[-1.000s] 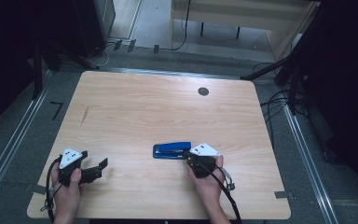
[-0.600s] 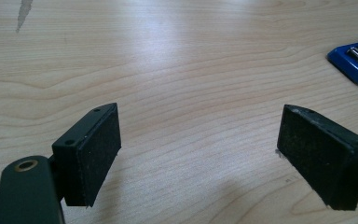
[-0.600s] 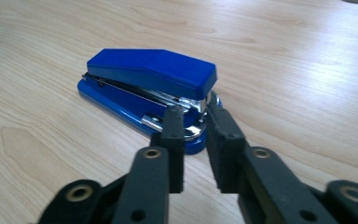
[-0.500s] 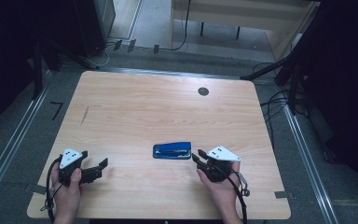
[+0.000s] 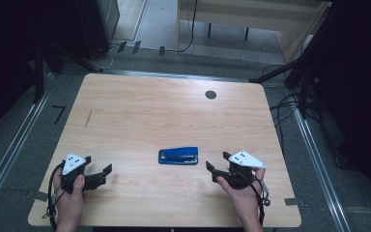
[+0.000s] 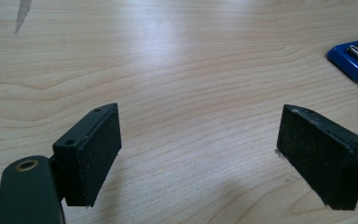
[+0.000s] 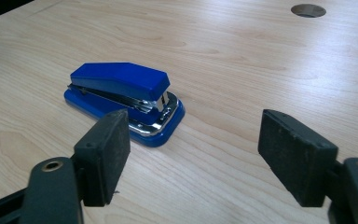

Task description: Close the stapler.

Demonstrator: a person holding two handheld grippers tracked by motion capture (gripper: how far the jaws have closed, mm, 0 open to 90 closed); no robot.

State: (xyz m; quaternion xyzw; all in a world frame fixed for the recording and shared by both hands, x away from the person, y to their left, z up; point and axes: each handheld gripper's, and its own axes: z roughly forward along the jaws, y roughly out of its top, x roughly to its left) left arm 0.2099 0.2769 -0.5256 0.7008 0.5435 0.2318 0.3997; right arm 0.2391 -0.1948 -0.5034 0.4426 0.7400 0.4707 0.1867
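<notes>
Stapler (image 5: 178,156), one, blue, lies flat near the middle front of the bench (image 5: 164,111), nothing on it or against it. Right gripper (image 5: 216,171) sits just beside it, its jaws just opened, spread and empty. Left gripper (image 5: 101,174) rests well apart, spread too. One round hole (image 5: 210,94) marks the far side.

A small blue plastic stapler (image 5: 178,156) with chrome metal inner parts lies closed and flat, lower centre of the high view.
</notes>
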